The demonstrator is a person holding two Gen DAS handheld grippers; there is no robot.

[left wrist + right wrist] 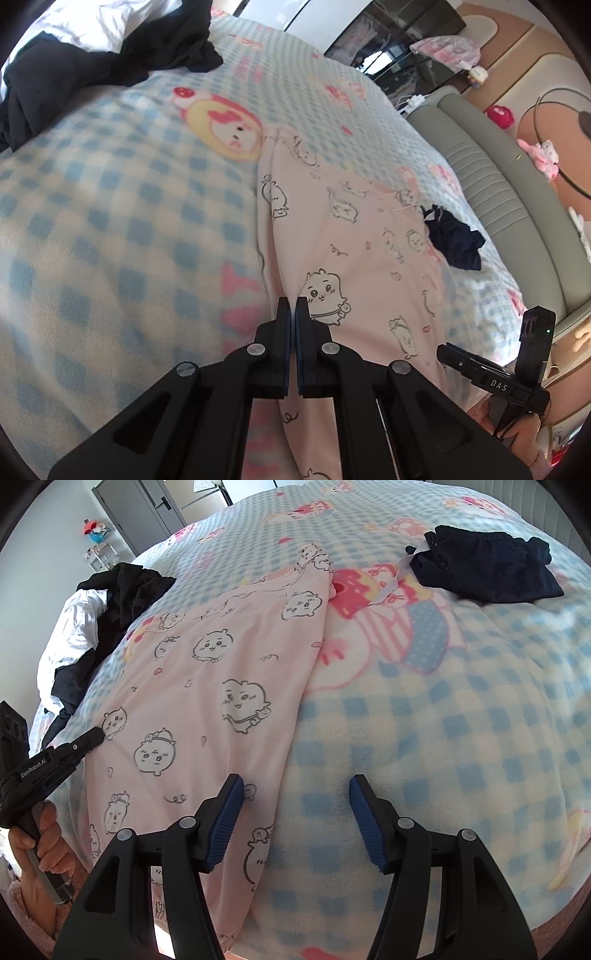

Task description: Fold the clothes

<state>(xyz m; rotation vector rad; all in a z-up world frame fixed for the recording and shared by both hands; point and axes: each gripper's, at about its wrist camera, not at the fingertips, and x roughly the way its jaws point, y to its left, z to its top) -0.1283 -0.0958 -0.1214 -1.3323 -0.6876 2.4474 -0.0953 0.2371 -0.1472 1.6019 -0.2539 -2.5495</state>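
The pink pyjama garment (221,686), printed with little cartoon animals, lies flattened lengthwise on the bed (461,720), running from the near edge toward the far side over the blue-and-white checked blanket (110,221). The left tool (293,306) sits at the garment's left long edge, near the near edge of the bed, its two fingers pressed together; whether cloth is pinched between them cannot be told. The right tool (296,786) hovers over the garment's right long edge, its fingers spread wide and holding nothing: the left blue pad (229,805) is above the pink cloth, the right one above bare blanket.

Counted, there is one pink garment laid out, one small dark navy garment (487,568) crumpled beyond its right edge toward the far right corner of the bed, and one heap of black and white clothes (99,620) at the left edge. Two tools are in view, each held by a hand.
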